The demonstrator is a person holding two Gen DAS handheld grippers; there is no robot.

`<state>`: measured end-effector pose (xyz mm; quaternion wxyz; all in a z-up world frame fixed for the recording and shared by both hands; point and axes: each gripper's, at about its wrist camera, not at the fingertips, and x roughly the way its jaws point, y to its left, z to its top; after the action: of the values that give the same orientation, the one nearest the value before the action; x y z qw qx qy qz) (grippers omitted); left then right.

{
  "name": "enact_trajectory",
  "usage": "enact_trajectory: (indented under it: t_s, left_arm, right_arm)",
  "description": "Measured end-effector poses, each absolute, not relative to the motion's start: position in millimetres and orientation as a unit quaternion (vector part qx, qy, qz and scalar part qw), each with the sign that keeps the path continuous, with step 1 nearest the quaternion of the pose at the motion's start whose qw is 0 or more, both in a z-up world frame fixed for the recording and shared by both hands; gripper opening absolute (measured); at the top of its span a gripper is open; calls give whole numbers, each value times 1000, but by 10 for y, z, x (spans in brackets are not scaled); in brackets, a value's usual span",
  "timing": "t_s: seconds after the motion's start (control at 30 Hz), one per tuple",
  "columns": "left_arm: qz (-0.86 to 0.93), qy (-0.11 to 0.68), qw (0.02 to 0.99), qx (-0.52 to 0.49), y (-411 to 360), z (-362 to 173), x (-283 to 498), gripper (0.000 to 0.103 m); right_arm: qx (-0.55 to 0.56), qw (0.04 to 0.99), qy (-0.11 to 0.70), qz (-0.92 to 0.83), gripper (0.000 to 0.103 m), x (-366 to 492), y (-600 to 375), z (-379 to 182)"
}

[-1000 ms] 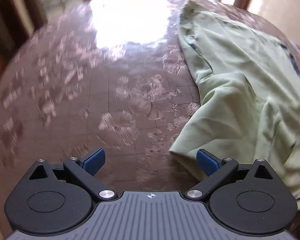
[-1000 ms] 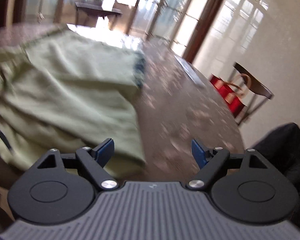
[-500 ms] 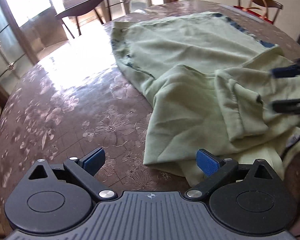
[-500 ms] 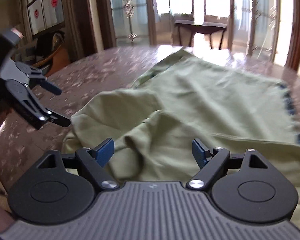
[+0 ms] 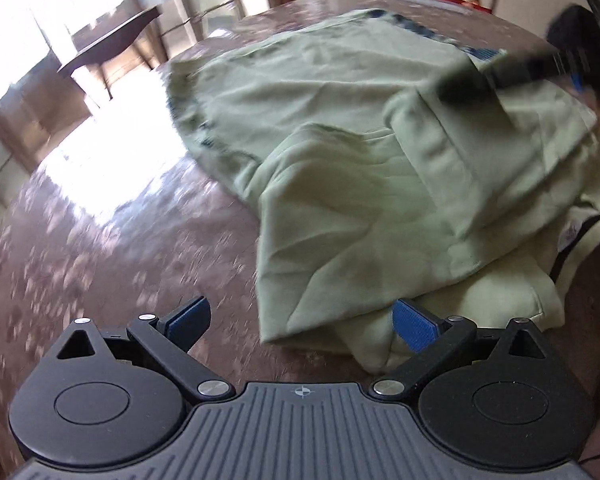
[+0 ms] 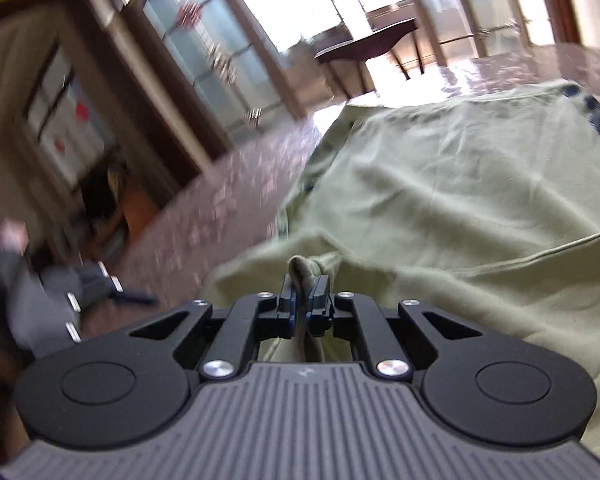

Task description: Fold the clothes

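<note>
right wrist, garment (image 6: 460,208) fold pinched, closing hand-held gripper (image 6: 305,300)

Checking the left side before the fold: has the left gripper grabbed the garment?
No, the left gripper stands wide open, the garment ungripped.

Table (image 5: 100,240) left bare; garment (image 5: 360,184) heaped right.

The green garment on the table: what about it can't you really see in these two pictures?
- Garment, left view: its right side runs past the picture edge, so its full shape is unknown.
- Fabric pinched in the closing right claw, right view: sleeve, hem or collar is hidden by the pads.
- Blue trim, left view: blurred, pattern unreadable.
- Label, left view: too small to read.
- Left claw: open, nothing held.
</note>
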<state>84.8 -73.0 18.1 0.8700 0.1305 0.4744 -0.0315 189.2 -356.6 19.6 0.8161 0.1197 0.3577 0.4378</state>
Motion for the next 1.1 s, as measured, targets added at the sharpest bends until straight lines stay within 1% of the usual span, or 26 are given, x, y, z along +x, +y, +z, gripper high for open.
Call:
enact_trajectory:
  t_s: [0.2,0.27,0.33,0.43,0.57,0.63,0.7,0.73,0.77,0.8,0.9,1.0,1.03,1.1]
  left_arm:
    - [-63,481,849,211,-917,-23,999,100]
    - [-64,486,845,214,-924,-68,1027,100]
    - [-54,495,848,184,-853,-79,1052,101]
    - [-19,508,856,93,-618,-58,1025,97]
    - [52,509,859,-23,-315,-38,880,84]
    - [82,504,859,-36,-288,-31,777,77]
    - [90,499,861,-46,-311,-18,688,63]
    - [90,497,862,-52,-326,-7,648,51]
    - [87,495,863,-54,-350,5,617,49]
    - [80,494,864,-49,-381,19,599,49]
    - [69,486,871,-38,-428,73,558,55]
    - [66,480,873,-48,-382,164,531,66]
    - [66,475,876,-55,-361,197,513,72]
    - [67,466,880,-68,-327,260,488,74]
  right_arm:
    - [175,819,355,414,8,2124,-3770,301]
    - [177,819,357,412,8,2148,-3802,307]
    - [174,818,360,413,8,2145,-3807,295]
    - [174,816,364,414,8,2133,-3829,283]
    - [179,817,367,408,8,2159,-3884,256]
    - [183,817,369,403,8,2195,-3927,244]
    - [191,818,370,397,8,2218,-3977,236]
    - [195,818,372,394,8,2241,-4007,228]
    - [199,817,374,391,8,2265,-4036,216]
    - [204,816,376,388,8,2286,-4061,202]
    - [217,815,382,379,8,2352,-4138,160]
    - [236,809,380,381,8,2394,-4176,181]
    - [236,805,381,389,8,2393,-4151,193]
    - [230,787,392,417,8,2369,-4020,193]
